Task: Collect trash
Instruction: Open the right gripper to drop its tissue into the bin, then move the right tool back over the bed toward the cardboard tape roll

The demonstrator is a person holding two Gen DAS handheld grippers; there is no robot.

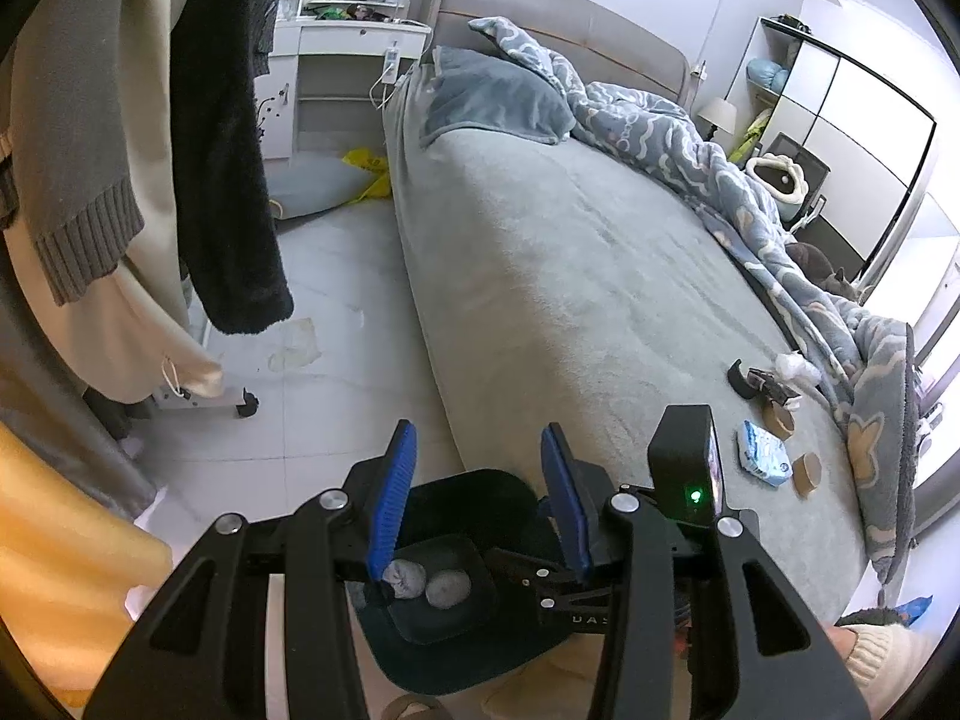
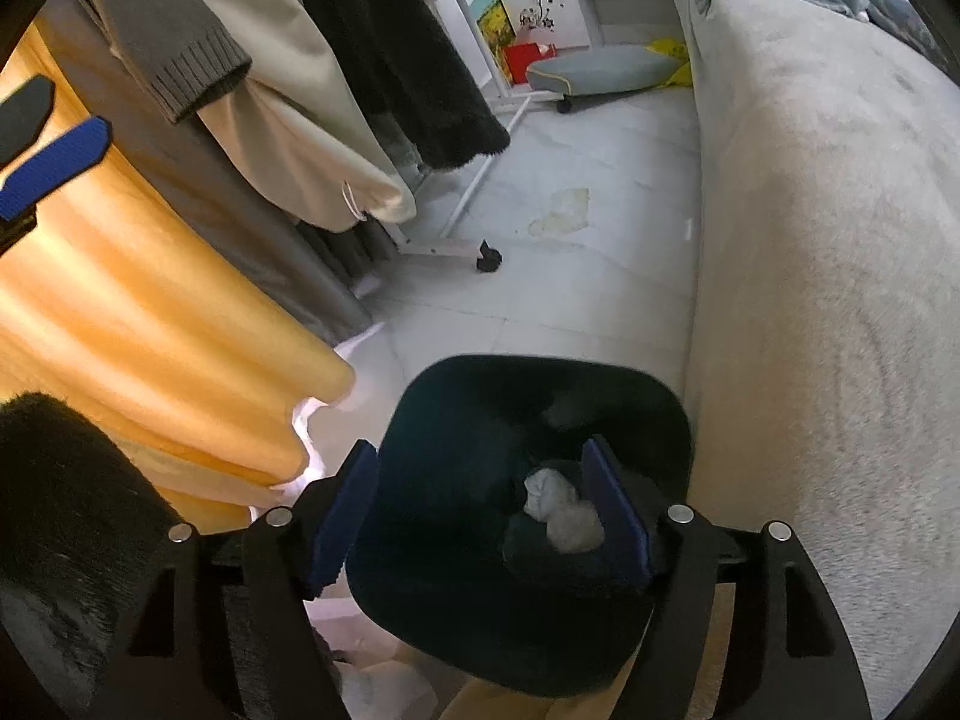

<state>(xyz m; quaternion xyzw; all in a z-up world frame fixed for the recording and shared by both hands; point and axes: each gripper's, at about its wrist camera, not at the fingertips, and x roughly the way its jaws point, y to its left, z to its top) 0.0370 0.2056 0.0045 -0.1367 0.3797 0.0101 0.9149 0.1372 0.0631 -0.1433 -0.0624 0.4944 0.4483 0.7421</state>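
A black bin (image 2: 480, 372) stands on the floor beside the bed, with two crumpled grey-white tissues (image 2: 561, 510) at its bottom. My right gripper (image 2: 480, 450) hangs over the bin's mouth, open, with nothing between its blue pads. My left gripper (image 1: 477, 432) is also above the bin (image 1: 456, 660), open and holding nothing; the tissues (image 1: 429, 585) show below it. On the bed lie a white tissue wad (image 1: 795, 369), two cardboard tubes (image 1: 807, 473), a blue-white packet (image 1: 762, 453) and a black item (image 1: 744, 378).
The grey bed (image 1: 570, 252) fills the right side, with a rumpled blue duvet (image 1: 690, 150). Hanging clothes on a wheeled rack (image 2: 444, 249) and an orange curtain (image 2: 150, 300) crowd the left. A pale scrap (image 2: 561, 210) lies on the tiled floor.
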